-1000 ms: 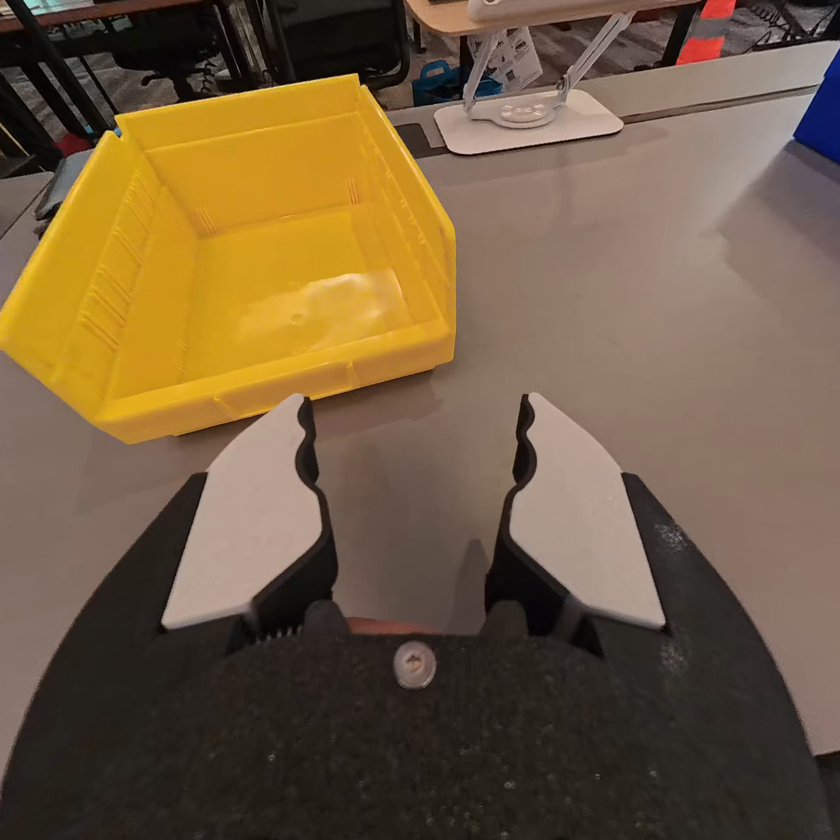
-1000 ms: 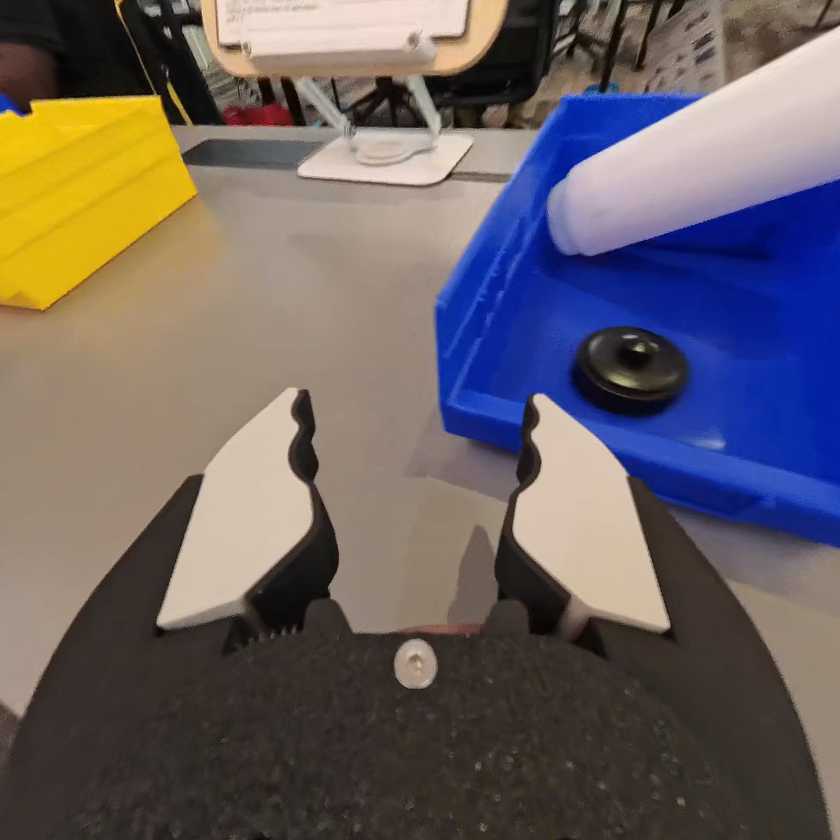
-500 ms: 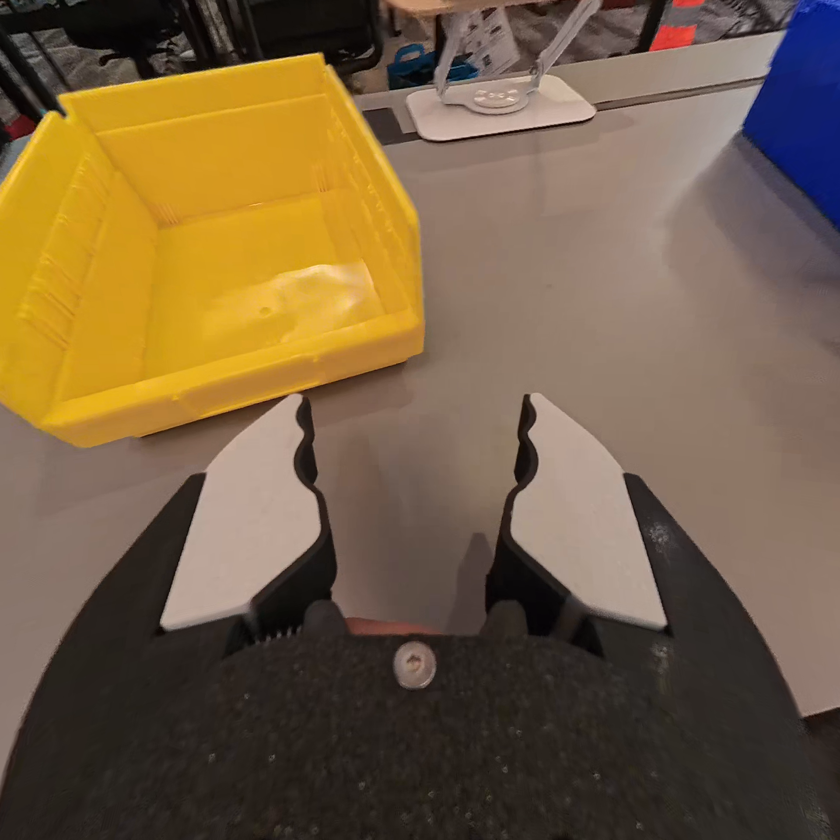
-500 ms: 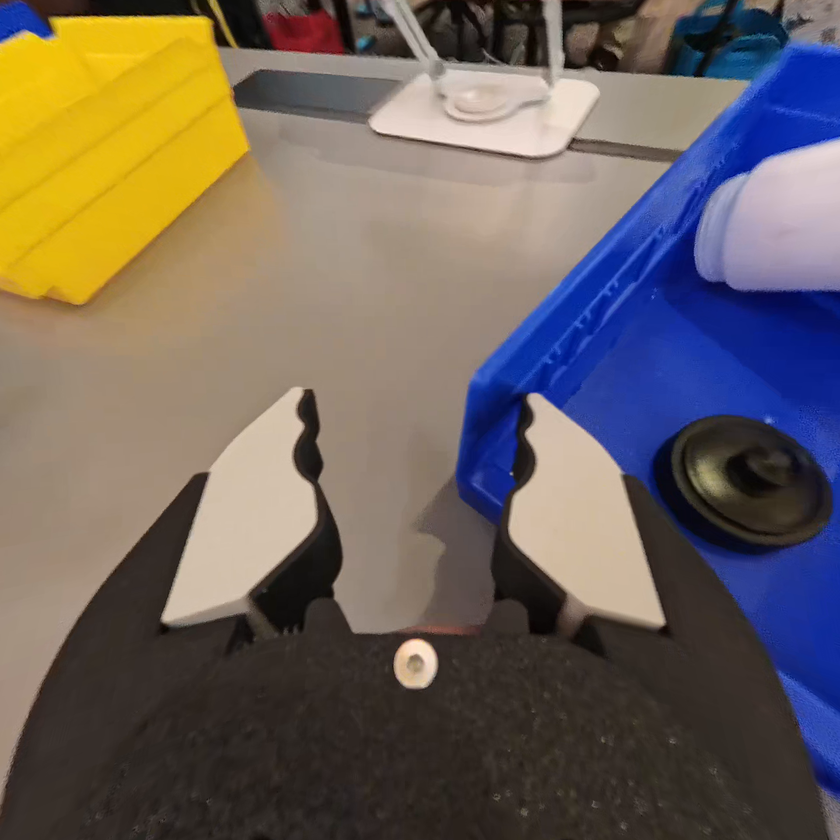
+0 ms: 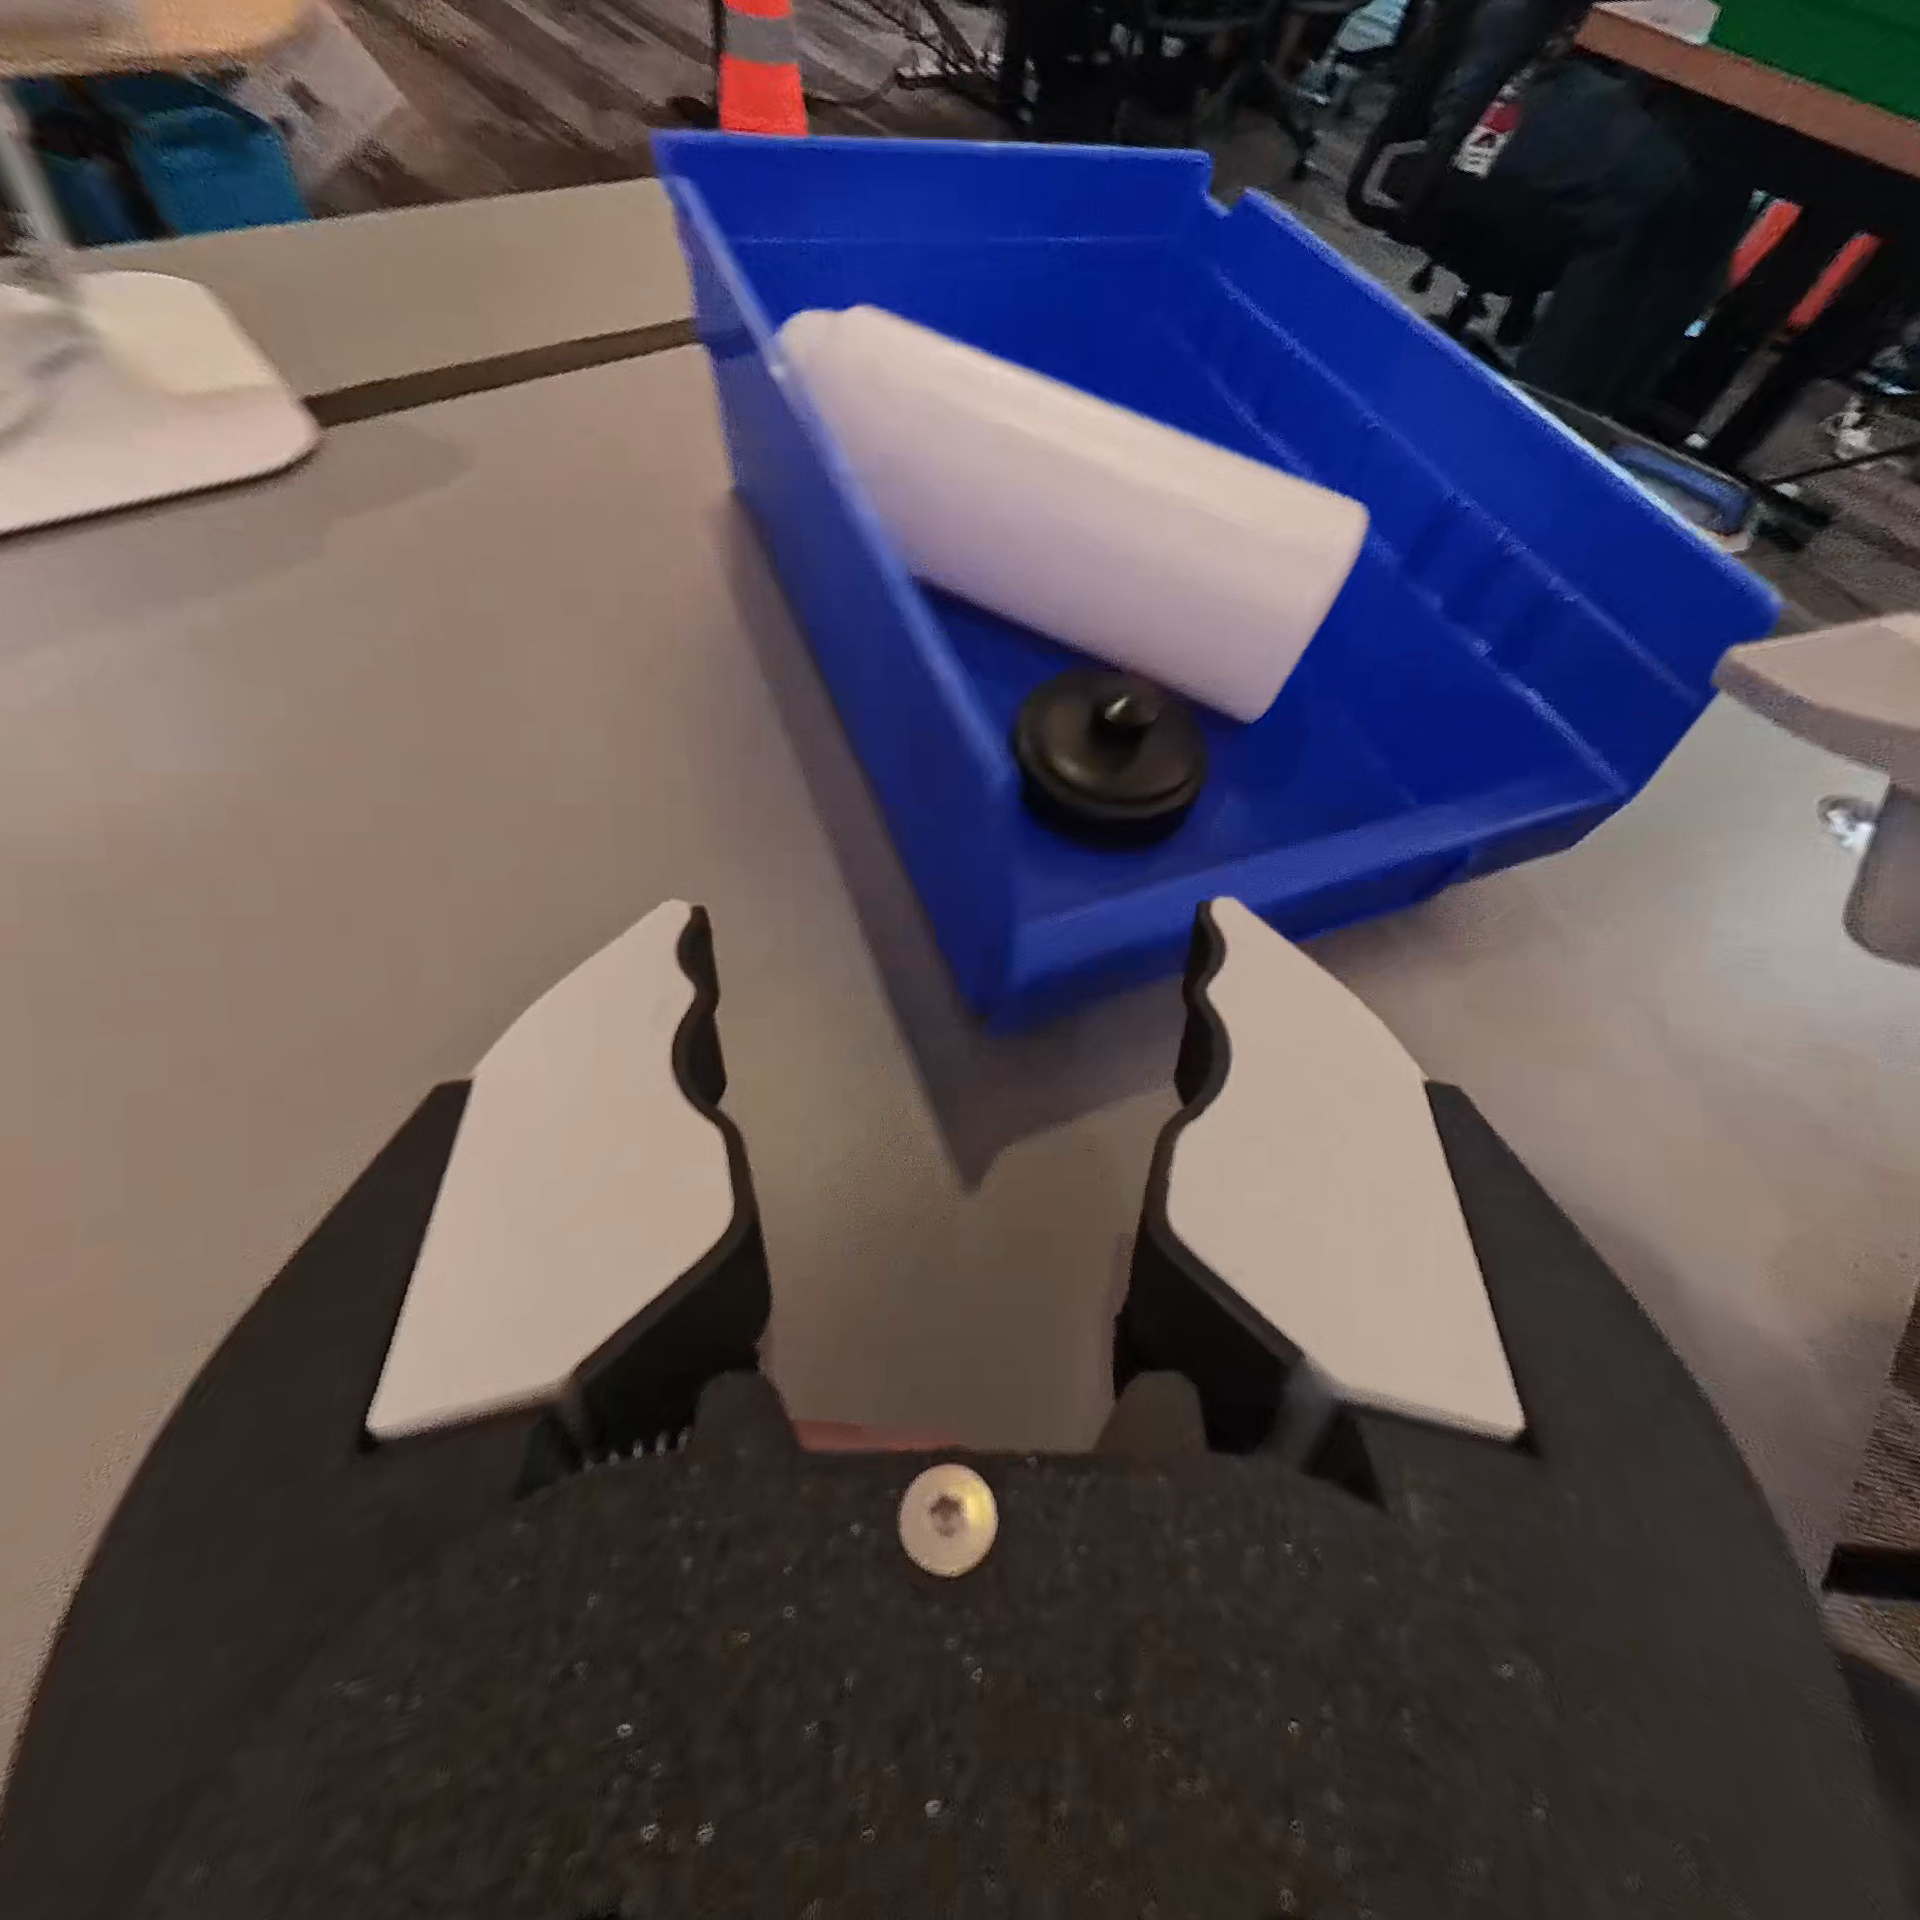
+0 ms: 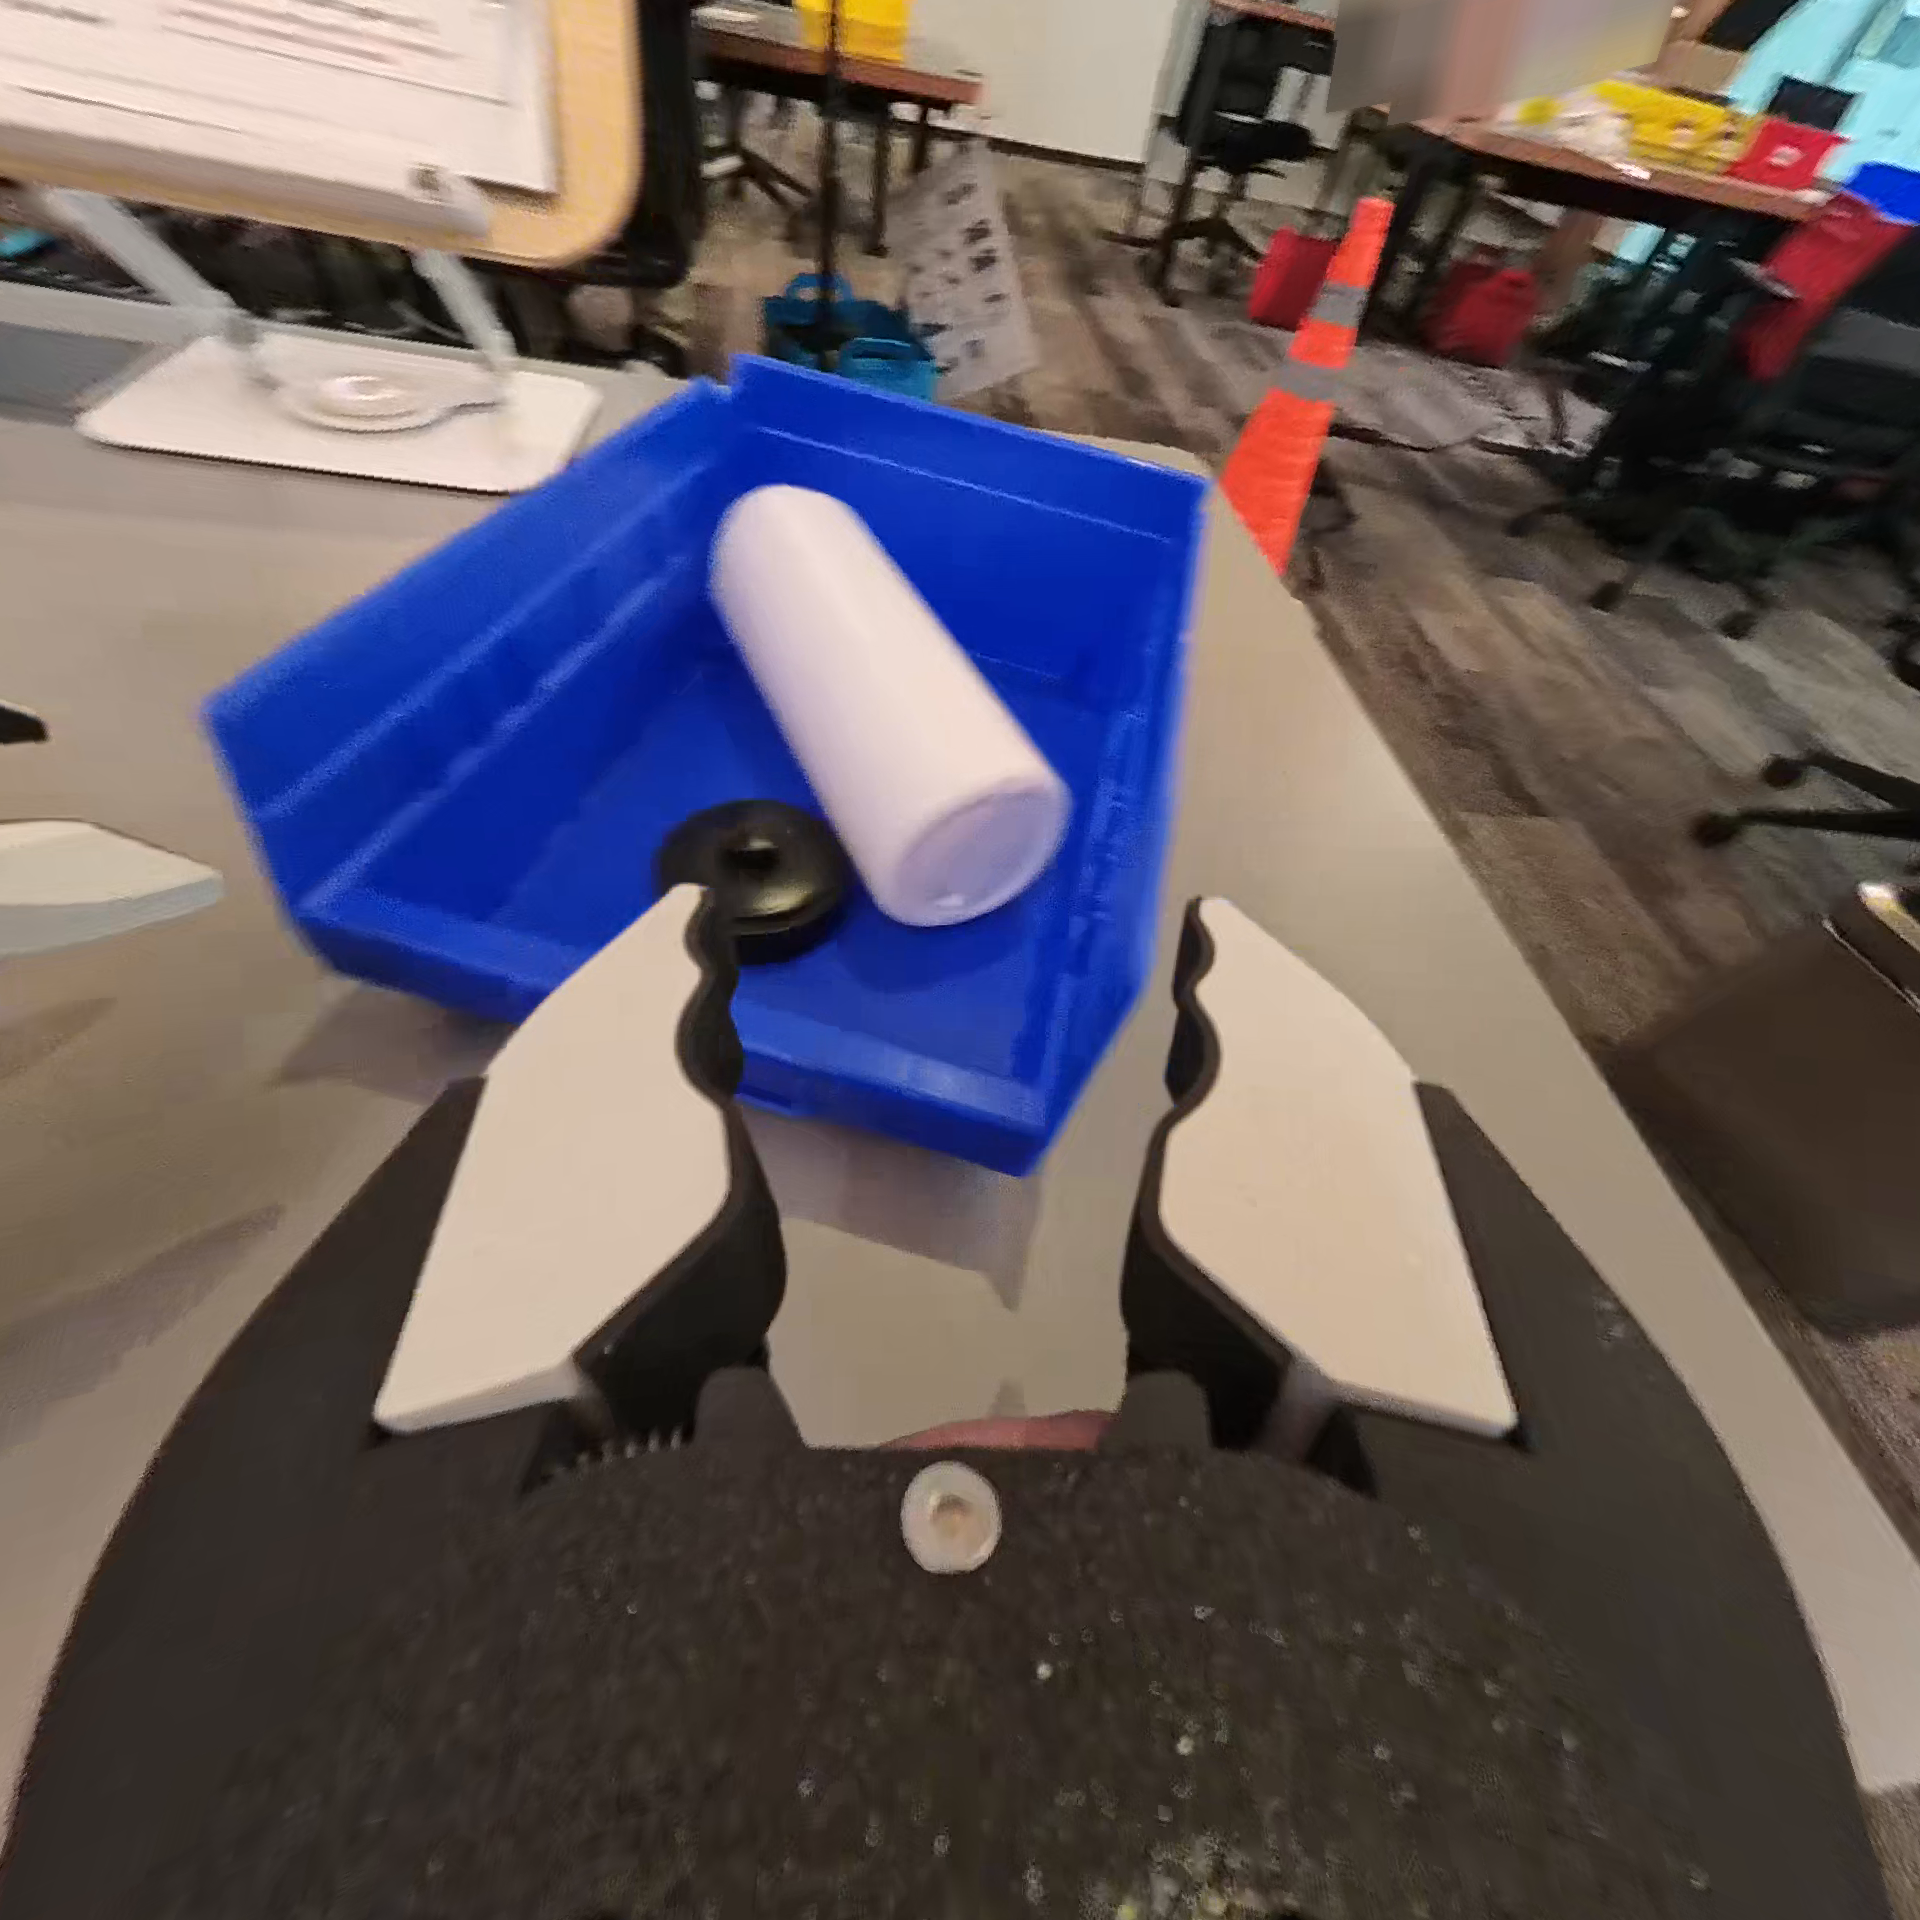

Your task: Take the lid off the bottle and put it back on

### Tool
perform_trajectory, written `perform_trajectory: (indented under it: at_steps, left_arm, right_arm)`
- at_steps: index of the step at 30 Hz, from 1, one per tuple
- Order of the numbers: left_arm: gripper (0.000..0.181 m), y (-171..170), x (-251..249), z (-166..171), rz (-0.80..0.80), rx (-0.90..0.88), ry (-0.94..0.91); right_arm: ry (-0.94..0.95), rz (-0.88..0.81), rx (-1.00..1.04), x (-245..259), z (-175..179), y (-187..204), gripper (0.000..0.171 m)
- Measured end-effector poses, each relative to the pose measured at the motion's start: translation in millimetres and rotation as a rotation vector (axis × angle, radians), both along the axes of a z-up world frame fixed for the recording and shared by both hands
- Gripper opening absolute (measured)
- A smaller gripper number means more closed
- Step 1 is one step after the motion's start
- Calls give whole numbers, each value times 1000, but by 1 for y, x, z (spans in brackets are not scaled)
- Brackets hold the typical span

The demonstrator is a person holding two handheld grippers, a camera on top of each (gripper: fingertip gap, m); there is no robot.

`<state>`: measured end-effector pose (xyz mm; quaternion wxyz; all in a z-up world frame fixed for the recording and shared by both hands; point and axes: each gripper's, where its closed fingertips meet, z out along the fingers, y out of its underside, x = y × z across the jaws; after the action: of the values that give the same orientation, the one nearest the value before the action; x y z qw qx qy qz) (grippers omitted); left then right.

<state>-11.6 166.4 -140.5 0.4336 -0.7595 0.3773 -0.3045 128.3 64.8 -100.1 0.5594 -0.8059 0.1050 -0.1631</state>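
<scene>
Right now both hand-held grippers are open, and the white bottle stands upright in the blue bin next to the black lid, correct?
Not quite. The white bottle lies on its side, propped against the blue bin wall, as the right wrist view shows. The rest holds: the black lid sits beside it on the bin floor, and the left hand-held gripper and right hand-held gripper are open.

- My left hand-held gripper (image 5: 948, 940) has smooth, matt pale-grey finger plates on a black, grainy, foam-like body with one shiny metal screw.
- My right hand-held gripper (image 6: 943, 940) looks the same, its black part speckled.
- The blue bin (image 5: 1475, 488) is glossy moulded plastic.
- The white bottle (image 6: 883, 707) seems smooth matt plastic, though blurred.
- The black lid (image 5: 1112, 750) has a dull sheen.
- The counter (image 5: 364, 779) is smooth grey, faintly reflective.
</scene>
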Motion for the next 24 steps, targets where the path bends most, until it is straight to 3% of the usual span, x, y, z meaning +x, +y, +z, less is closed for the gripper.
perform_trajectory:
  at_steps: [3, 6, 8, 11, 14, 19, 24]
  left_arm:
    - [80, 1, 40, -4, -27, -11, 35]
    - [45, 18, 48, -13, 82, 28, 122]
    - [7, 32, 40, -15, 171, 42, 152]
    - [5, 33, 37, -16, 197, 20, 147]
    - [4, 31, 29, -14, 205, 52, 165]
    - [6, 34, -22, 6, 267, 81, 138]
    - [6, 52, -116, 22, 405, 132, 153]
  right_arm:
    - [39, -85, -34, 32, -16, -4, 77]
    - [89, -100, -72, 46, -37, 2, 73]
    - [119, -99, -107, 50, -53, 10, 65]
    - [234, -63, -113, 45, -69, 24, 26]
    - [259, -139, -126, 48, -68, 25, 4]
    - [273, -69, -115, 10, -53, 39, 2]
    - [219, 66, -69, -68, -31, 80, 2]
